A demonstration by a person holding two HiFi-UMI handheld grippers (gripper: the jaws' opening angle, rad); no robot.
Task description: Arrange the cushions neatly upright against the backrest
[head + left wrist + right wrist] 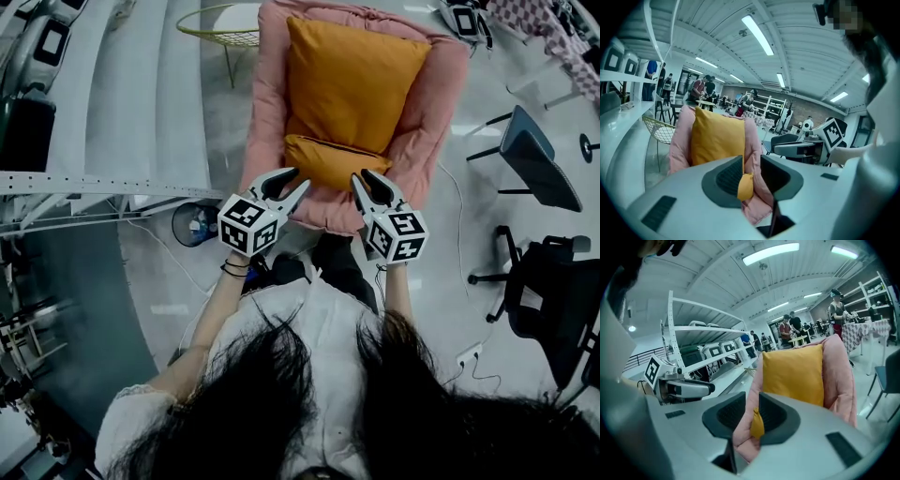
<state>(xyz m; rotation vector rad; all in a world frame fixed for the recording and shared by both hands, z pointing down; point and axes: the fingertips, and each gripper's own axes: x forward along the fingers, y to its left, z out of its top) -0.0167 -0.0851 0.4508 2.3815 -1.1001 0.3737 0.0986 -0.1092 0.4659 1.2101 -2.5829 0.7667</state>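
Note:
A pink padded chair (441, 112) holds two orange cushions. One orange cushion (352, 80) stands upright against the backrest. The other, smaller cushion (333, 159) lies at the seat's front edge. My left gripper (302, 183) is at its left corner; in the left gripper view that corner (745, 187) sits between the jaws against one pad, with a gap to the other. My right gripper (364, 176) is at the right corner, and in the right gripper view the corner (757, 425) fills the narrow gap between the pads.
White shelving (112, 112) runs along the left. A yellow wire table (225, 33) stands behind the chair. A blue chair (534, 159) and a black office chair (553, 300) are at the right. People (703, 86) stand far behind.

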